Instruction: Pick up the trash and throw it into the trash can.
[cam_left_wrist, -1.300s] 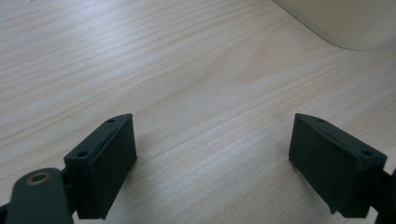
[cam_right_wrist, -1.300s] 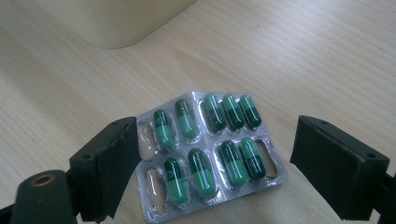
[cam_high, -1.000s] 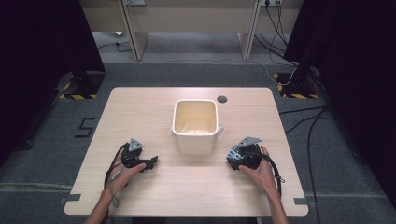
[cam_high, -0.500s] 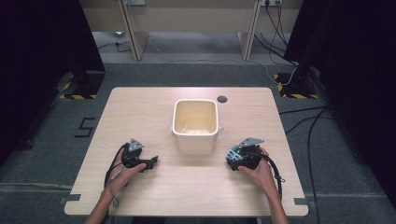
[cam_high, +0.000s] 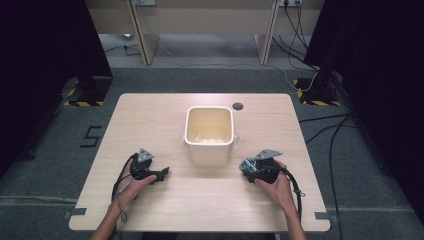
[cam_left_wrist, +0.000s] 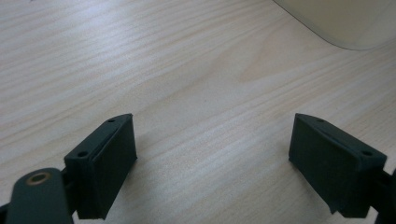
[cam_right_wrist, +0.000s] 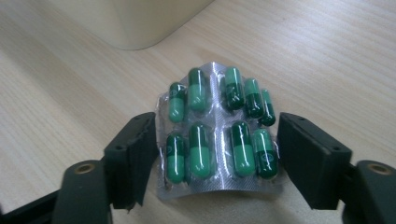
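A silver blister pack (cam_right_wrist: 215, 116) of green capsules stands between the jaws of my right gripper (cam_right_wrist: 217, 144), bowed at its middle fold, with a jaw pressing on each side edge. The gripper is shut on it, low over the wooden table (cam_high: 165, 115). In the high view the right gripper (cam_high: 246, 165) is right of the cream square bin (cam_high: 209, 150), pointing left toward it. My left gripper (cam_high: 163, 174) rests on the table left of the bin. Its jaws stand wide apart with bare wood between them in the left gripper view (cam_left_wrist: 212, 140).
The cream bin (cam_right_wrist: 140, 18) stands mid-table and looks to hold nothing; its corner shows at the top right of the left gripper view (cam_left_wrist: 345, 23). A dark round cable port (cam_high: 238, 106) sits near the far edge. Cables trail from both grippers.
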